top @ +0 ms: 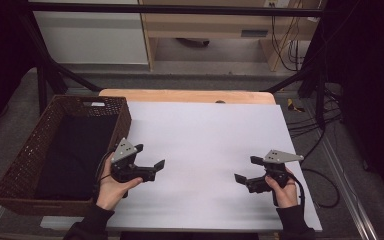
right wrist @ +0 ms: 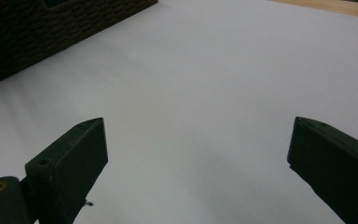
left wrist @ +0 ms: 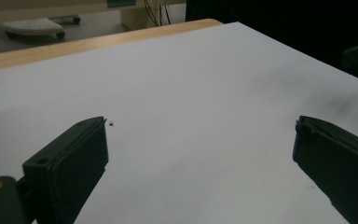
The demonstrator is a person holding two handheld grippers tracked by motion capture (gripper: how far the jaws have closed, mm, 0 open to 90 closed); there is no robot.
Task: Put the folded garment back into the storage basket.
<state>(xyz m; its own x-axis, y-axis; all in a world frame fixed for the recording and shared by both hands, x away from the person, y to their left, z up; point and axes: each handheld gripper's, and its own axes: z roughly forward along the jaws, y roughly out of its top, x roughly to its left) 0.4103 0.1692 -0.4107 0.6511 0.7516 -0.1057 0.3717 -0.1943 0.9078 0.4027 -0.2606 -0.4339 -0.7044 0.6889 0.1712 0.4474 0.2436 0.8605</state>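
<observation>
A person's hands hold both grippers low over a white sheet (top: 207, 135) that covers the table. My left gripper (top: 151, 155) is at the sheet's left side, beside the basket, with its jaws spread wide and pointing right. In the left gripper view the left gripper (left wrist: 200, 135) has nothing between its jaws but bare sheet. My right gripper (top: 245, 169) is at the right side, open too, pointing left toward the other. In the right gripper view the right gripper (right wrist: 198, 135) also holds nothing.
A brown wicker basket (top: 30, 145), also in the right gripper view (right wrist: 51, 28), stands at the table's left edge with a dark cloth (top: 75, 150) inside. A wooden table edge (top: 180, 95) lies at the far side. Cables (top: 325, 125) trail on the floor at right.
</observation>
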